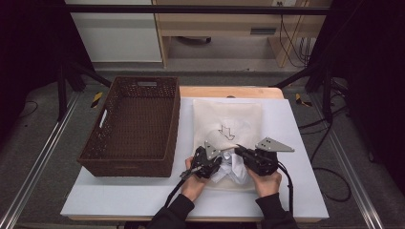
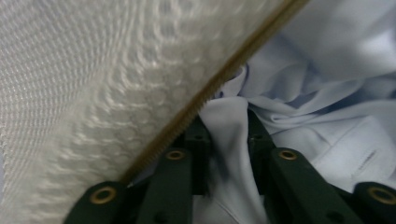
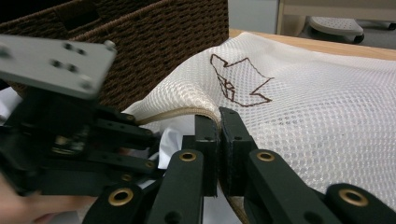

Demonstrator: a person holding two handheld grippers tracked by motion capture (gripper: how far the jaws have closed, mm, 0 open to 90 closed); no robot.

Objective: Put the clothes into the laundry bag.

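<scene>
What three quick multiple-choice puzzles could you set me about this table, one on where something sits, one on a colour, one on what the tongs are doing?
1. Where is the dark brown woven wicker basket relative to the white mesh laundry bag?
A. To its left
B. To its right
C. On top of it

2. What colour is the crumpled shirt at the bag's opening?
A. Red
B. Pale blue
C. Black

3. What are the right tongs doing?
A. Hanging open above the table
B. Shut on the bag's zipper edge
C. Resting inside the basket

Answers: 1 A, the high view shows the basket left of the bag. 2 B, the left gripper view shows pale blue cloth, pinched by the left tongs. 3 B, the right gripper view shows the jaws closed on the beige rim.
</scene>
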